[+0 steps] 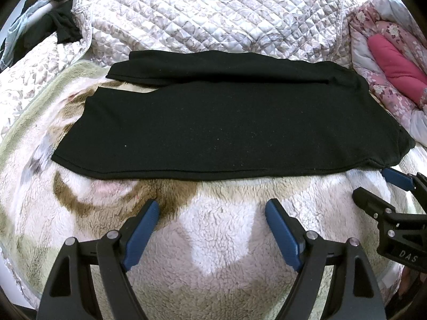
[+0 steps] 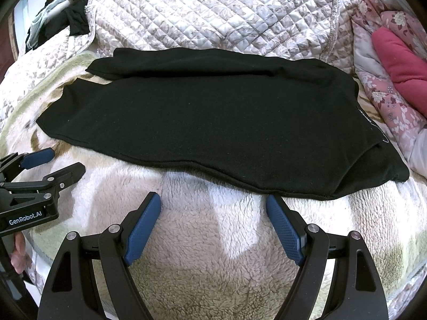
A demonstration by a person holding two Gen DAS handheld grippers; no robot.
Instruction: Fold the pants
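A bed is the work surface, covered by a fleece blanket (image 1: 213, 234) in cream, brown and pale green, with a quilt (image 1: 213, 13) in a grey floral print bunched up behind it.

At the far left, past the quilt's edge, dark clothes (image 1: 61, 24) hang in a heap over a white bar.

The left gripper (image 1: 212, 210) hovers over bare fleece, just short of the near hem of the pants (image 1: 213, 130). Its blue-padded fingers (image 1: 142, 232) stand wide apart and hold nothing. In the right wrist view the same gripper (image 2: 65, 162) enters from the left edge, spread above the blanket near the pants' left end, with part of a hand (image 2: 18, 256) showing below it.

The black pants lie flat across the middle of the blanket, running left to right. One leg lies over the other; the far leg peeks out behind at the upper left, with a sliver of blanket between the two near the cuffs. The near hem forms a long, gently wavy edge.

The right gripper (image 2: 213, 208) also hangs over the fleece, fingers (image 2: 285, 229) wide and empty, the right one just beside the hem. The left wrist view shows it (image 1: 373, 184) at the right edge, close to the pants' right corner.

At the far right lie a pink floral comforter (image 1: 387, 90) and a magenta cushion (image 1: 395, 61) on it.
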